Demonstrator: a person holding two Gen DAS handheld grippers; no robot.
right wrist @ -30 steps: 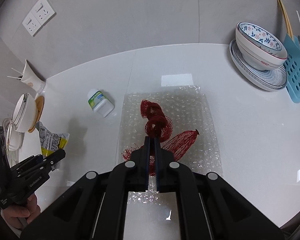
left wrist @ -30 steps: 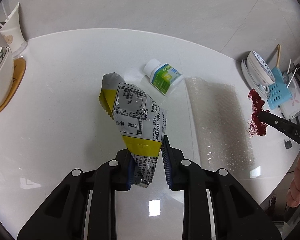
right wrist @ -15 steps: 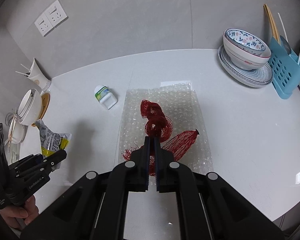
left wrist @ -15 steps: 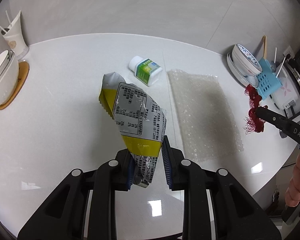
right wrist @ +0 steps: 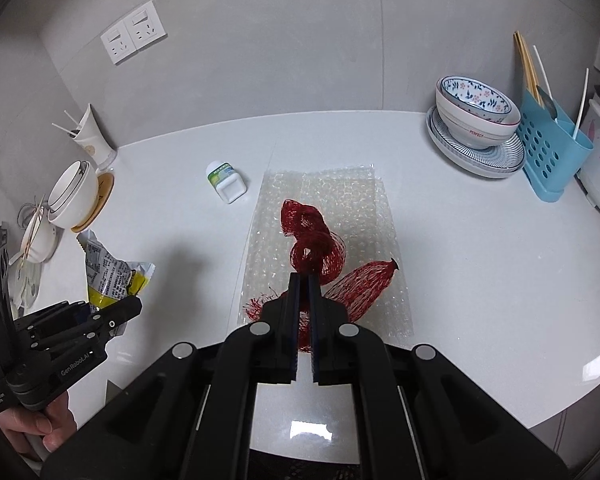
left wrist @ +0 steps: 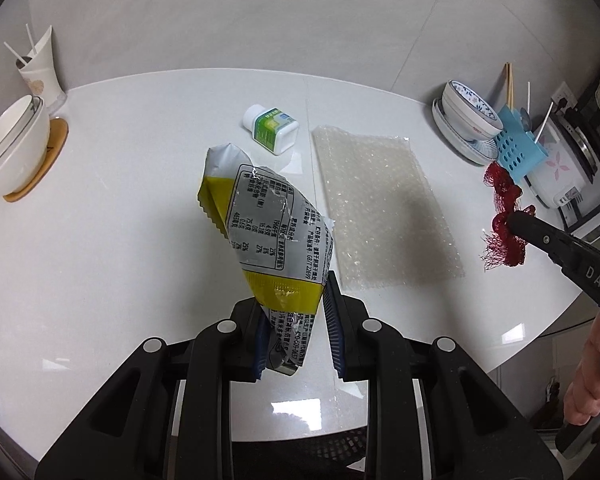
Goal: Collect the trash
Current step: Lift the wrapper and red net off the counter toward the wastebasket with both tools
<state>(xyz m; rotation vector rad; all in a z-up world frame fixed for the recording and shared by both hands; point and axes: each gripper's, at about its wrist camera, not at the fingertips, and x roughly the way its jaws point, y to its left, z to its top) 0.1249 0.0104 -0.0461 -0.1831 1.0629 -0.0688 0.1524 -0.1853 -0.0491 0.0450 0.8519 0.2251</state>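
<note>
Silver-and-yellow foil, a crumpled snack wrapper (left wrist: 268,236), hangs clamped by its lower end between the blue pads of my left gripper (left wrist: 296,328), its long axis rising up and away from the jaws, clear of the white round table (left wrist: 120,248). My right gripper (right wrist: 304,320) is pinched tight on a twisted red mesh net bag (right wrist: 316,244), which dangles above the clear bubble-wrap sheet (right wrist: 340,192) without resting on it, as far as I can judge. Two pieces remain lying on the surface: the bubble-wrap sheet, stretched lengthwise from the near edge toward the middle, directly under my right tool, and the small white bottle with a green label (left wrist: 274,130), on its side just beside the sheet's far left corner, ahead of my left tool. Both hands are full, so I reckon the load must be dropped somewhere before either is fetched; no bin shows in either view. White stacked bowls (left wrist: 14,144) sit at the left edge, patterned bowls (right wrist: 476,120) and a blue utensil caddy (right wrist: 552,152) at the right.
</note>
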